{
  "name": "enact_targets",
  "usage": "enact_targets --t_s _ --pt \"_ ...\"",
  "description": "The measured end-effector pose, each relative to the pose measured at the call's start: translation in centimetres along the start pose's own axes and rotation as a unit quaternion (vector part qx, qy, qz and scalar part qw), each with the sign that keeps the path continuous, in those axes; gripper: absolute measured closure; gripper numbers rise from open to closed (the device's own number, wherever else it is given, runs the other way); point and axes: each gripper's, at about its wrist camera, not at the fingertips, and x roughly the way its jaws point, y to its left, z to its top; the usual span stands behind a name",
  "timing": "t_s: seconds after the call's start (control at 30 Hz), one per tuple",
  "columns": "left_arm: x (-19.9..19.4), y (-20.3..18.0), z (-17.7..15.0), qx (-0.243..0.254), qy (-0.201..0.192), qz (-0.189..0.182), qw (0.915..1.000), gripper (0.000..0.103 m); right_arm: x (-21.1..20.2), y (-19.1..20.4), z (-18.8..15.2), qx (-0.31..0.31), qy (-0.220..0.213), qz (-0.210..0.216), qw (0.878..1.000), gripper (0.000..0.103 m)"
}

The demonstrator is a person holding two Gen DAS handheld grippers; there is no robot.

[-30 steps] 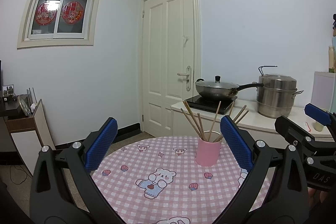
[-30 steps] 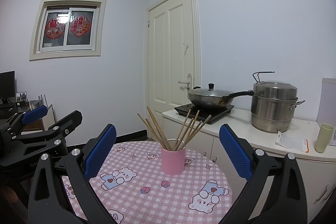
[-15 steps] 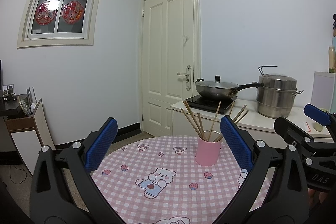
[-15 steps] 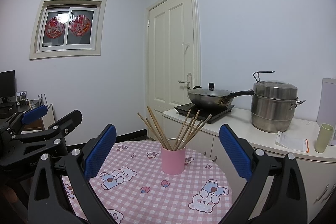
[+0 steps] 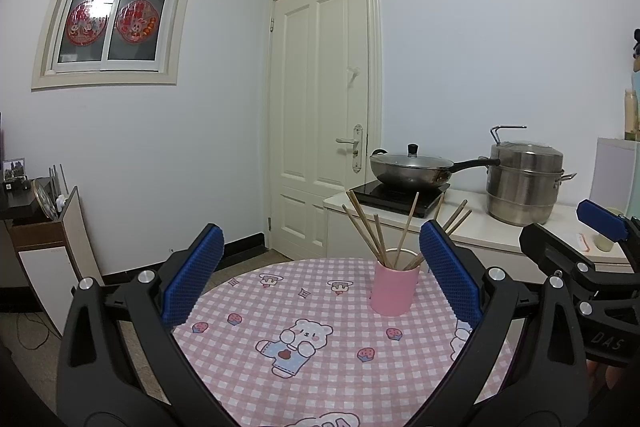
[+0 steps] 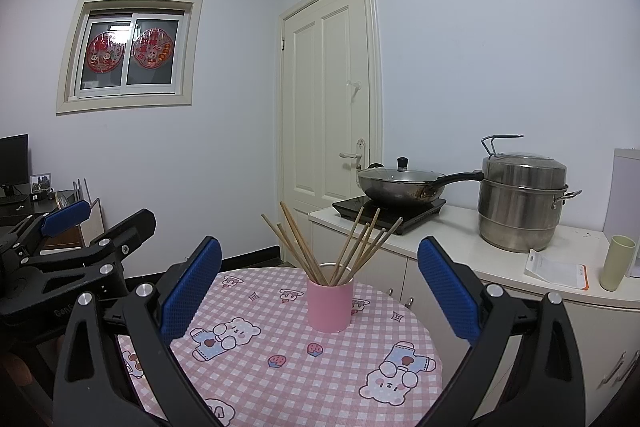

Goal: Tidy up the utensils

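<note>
Wooden chopsticks (image 6: 316, 251) stand fanned in a pink cylindrical cup (image 6: 329, 303) on the round pink-checked tablecloth (image 6: 280, 367). The left gripper (image 5: 320, 281) and right gripper (image 6: 320, 287) are both wide open, empty, hovering near the cup.

Nothing has visibly changed since the earlier pictures.

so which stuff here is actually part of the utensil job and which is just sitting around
Part of the job:
- chopsticks
- pink cup holding them
- left gripper, open
- right gripper, open

Just sitting around:
- wok
- steel steamer pot
- green cup
- paper packet
</note>
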Motion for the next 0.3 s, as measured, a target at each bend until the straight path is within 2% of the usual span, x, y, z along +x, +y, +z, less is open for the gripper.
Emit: enact_targets --t_s 0.13,0.3 --pt "0.18 0.03 -0.06 -0.006 0.005 -0.011 0.9999 0.006 0.04 -0.10 -0.11 0.000 0.002 0.000 1.000 0.008" --pt "0.33 0.06 -0.11 -0.004 0.005 -0.006 1.0000 0.006 0.07 -0.04 -0.11 -0.001 0.003 0.000 1.000 0.008"
